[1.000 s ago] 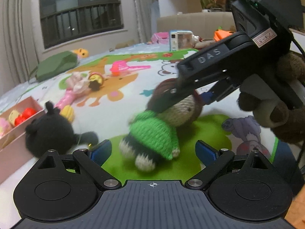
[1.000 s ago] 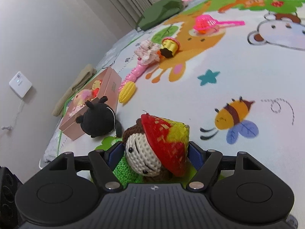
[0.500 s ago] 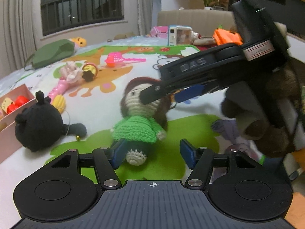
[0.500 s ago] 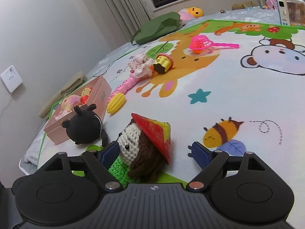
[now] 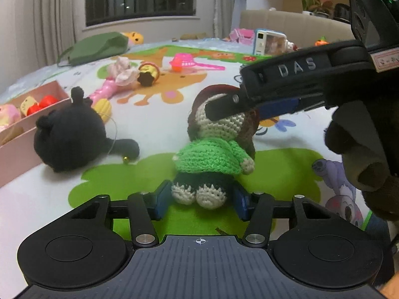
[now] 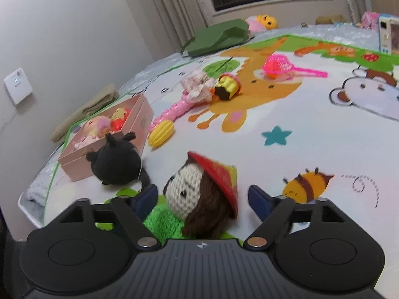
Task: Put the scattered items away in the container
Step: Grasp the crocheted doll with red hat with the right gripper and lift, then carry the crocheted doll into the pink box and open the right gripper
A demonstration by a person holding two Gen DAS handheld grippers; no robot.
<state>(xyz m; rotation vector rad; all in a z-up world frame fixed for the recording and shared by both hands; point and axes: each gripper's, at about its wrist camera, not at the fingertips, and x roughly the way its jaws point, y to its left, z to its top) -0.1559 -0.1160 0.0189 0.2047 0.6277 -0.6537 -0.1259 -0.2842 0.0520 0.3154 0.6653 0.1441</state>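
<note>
A crocheted doll [image 5: 212, 157] in a green top and red hat sits on the play mat. Its legs are between the blue pads of my left gripper [image 5: 200, 199], whose jaws are closing; the pads stand close on either side without squeezing. My right gripper [image 6: 203, 196] straddles the doll's head [image 6: 189, 191], and its jaws are opening with a gap on both sides. In the left wrist view the right gripper's finger [image 5: 224, 104] reaches over the head. The pink box [image 5: 15, 137] with small toys inside stands at the left.
A black plush [image 5: 67, 137] lies between the doll and the pink box [image 6: 142, 119]. Farther out lie a yellow corn toy [image 6: 160, 129], a pink wand [image 6: 174, 109], a cupcake toy [image 6: 228, 86] and a pink scoop [image 6: 279, 66]. A gloved hand [image 5: 361, 149] holds the right gripper.
The left jaws have narrowed from wide apart to close around the doll's legs. The right jaws let go of the doll's head and widened. The doll now sits upright.
</note>
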